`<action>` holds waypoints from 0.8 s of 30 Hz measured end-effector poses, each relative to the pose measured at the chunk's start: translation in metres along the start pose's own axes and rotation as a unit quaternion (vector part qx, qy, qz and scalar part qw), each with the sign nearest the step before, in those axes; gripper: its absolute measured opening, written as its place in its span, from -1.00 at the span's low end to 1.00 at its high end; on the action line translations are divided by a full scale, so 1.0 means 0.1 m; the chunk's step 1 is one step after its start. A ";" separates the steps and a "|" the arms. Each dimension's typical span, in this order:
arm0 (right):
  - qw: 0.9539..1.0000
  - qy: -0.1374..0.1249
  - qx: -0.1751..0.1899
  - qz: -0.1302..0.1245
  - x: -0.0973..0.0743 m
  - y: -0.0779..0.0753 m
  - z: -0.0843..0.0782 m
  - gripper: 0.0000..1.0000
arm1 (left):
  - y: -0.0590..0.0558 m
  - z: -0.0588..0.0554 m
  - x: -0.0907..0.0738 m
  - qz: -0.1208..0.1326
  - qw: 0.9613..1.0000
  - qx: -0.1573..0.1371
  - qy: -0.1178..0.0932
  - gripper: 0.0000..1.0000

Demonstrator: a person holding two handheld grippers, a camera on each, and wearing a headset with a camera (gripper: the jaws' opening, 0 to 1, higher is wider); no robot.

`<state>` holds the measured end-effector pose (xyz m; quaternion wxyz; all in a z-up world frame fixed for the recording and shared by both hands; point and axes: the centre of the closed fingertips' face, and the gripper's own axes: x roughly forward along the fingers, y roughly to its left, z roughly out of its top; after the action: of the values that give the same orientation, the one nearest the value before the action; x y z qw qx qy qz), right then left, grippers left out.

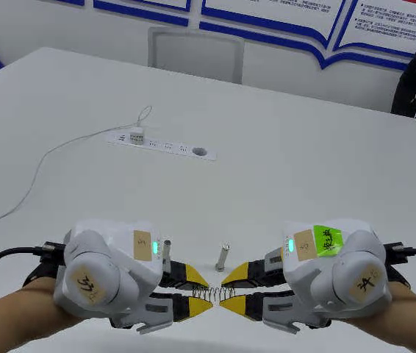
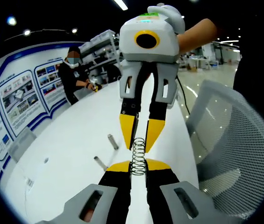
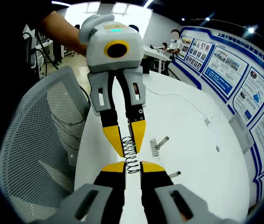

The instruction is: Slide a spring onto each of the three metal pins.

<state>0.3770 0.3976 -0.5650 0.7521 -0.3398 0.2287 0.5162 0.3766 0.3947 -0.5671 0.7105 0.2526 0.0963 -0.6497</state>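
We've got the spring (image 1: 215,294) held level over the white table (image 1: 281,184), and both tools are on it. The left gripper (image 1: 203,293) has its jaws drawn narrow onto one end of the coil. The right gripper (image 1: 227,291) pinches the other end the same way, so the yellow tips face each other across the spring.

Just beyond the spring a bare pin (image 1: 223,257) stands upright, with open table between the two. A second pin (image 1: 167,250) also stands beyond the spring, over on the left gripper's side. It sits tight beside that gripper's white housing, which covers its foot. In the right gripper view this pin wears a second spring (image 3: 154,146) round its lower part.

Well beyond the spring lies a power strip (image 1: 160,145) with its white cable (image 1: 46,158), and farther off a far chair (image 1: 195,53). On our side of the spring there's a mesh chair (image 2: 234,140).
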 end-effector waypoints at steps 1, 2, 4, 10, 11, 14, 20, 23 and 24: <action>1.000 0.000 0.000 0.000 0.00 0.00 0.00 -0.75 | 0.00 0.00 0.00 0.000 1.000 0.002 0.000 -0.80; 1.000 0.001 -0.001 -0.001 0.00 -0.01 -0.01 -0.75 | 0.01 0.01 0.00 0.000 1.000 0.004 0.000 -0.80; 1.000 0.010 -0.008 0.000 0.00 -0.01 -0.05 -0.69 | 0.01 0.01 0.00 -0.002 1.000 0.006 0.000 -0.80; 1.000 0.007 -0.003 0.005 0.00 -0.02 -0.07 -0.77 | 0.02 0.02 -0.01 -0.005 1.000 0.014 0.000 -0.80; 1.000 0.007 -0.005 0.006 0.00 -0.02 -0.07 -0.77 | 0.02 0.02 -0.01 -0.005 1.000 0.014 0.000 -0.80; 1.000 0.009 -0.003 0.011 0.01 -0.01 -0.07 -0.77 | 0.02 0.01 0.00 -0.007 1.000 0.022 0.003 -0.80; 1.000 -0.002 0.015 0.007 -0.05 -0.08 -0.03 -0.78 | 0.07 0.03 0.03 -0.002 1.000 0.024 0.004 -0.80; 1.000 -0.010 0.023 0.007 -0.11 -0.11 -0.01 -0.78 | 0.09 0.06 0.05 0.002 1.000 0.023 -0.001 -0.80; 1.000 -0.013 0.026 0.007 -0.12 -0.12 0.00 -0.78 | 0.10 0.07 0.05 0.002 1.000 0.024 -0.002 -0.80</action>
<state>0.3839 0.3871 -0.5537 0.7601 -0.3119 0.2344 0.5197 0.3854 0.3873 -0.5609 0.7059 0.2680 0.0787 -0.6509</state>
